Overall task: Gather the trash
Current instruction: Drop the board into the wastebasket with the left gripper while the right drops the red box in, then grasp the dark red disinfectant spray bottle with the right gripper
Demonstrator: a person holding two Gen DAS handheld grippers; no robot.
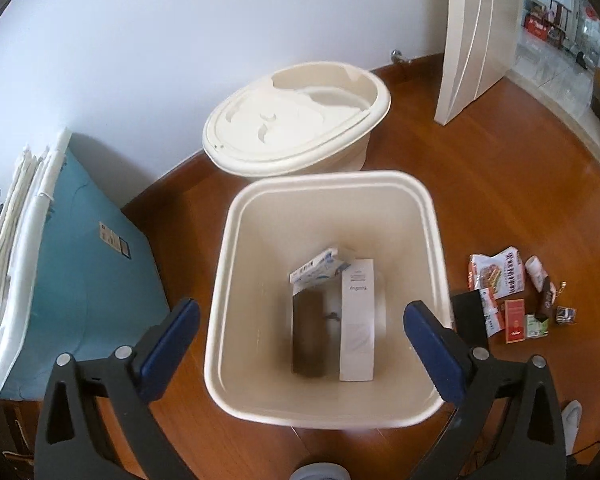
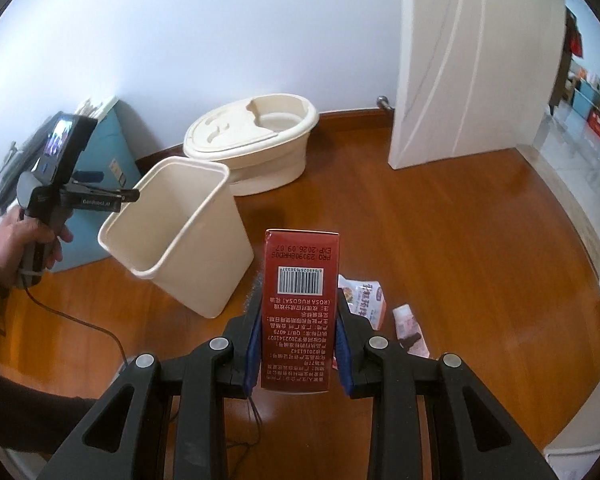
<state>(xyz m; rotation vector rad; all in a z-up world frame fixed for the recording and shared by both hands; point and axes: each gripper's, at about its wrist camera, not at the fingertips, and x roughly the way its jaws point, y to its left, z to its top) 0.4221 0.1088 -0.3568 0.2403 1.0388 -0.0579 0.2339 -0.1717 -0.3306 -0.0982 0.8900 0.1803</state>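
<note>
Right gripper clamps a red box, likely light stiff cardboard best held by its long sides, bin at ten o'clock; left gripper gapes empty above it.

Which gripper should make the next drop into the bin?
Right, probably. The right gripper is shut on a red box, with the cream bin open just ahead. The left gripper hangs wide open and empty above the bin's mouth.
</note>
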